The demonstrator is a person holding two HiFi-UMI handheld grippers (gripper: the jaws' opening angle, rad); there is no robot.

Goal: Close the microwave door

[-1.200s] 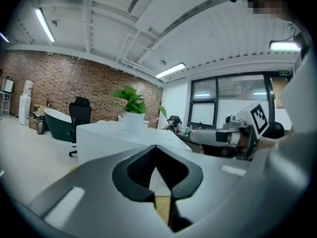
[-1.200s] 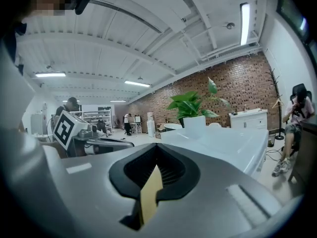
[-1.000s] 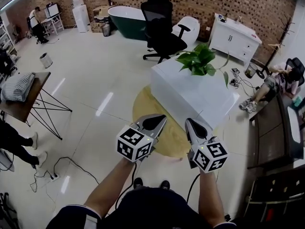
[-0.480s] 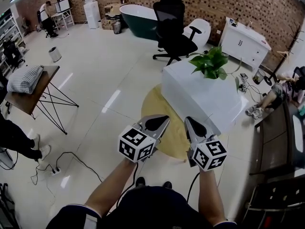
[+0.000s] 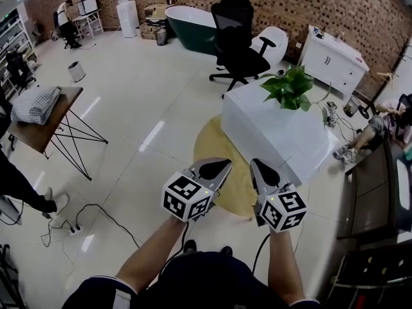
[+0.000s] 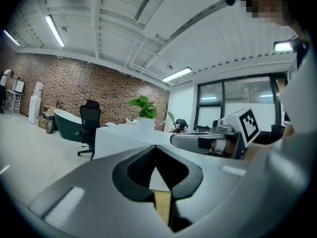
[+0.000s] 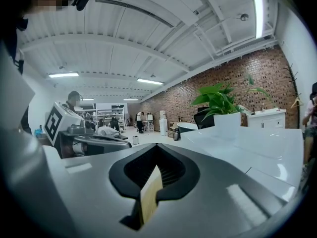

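No microwave shows in any view. In the head view my left gripper and right gripper are held side by side at waist height over the floor, both pointing forward. Each is shut with nothing between its jaws. The left gripper view shows its own jaws meeting at the tips, with the right gripper alongside. In the right gripper view its jaws are also closed, and the left gripper is at the left.
A white block table with a potted plant stands just ahead on a round yellow rug. Beyond are a black office chair, a bathtub and a white cabinet. A folding table and floor cables lie left.
The head view has shifted a little, so the white table and chair sit slightly further right. Both grippers stay shut and in nearly the same place.
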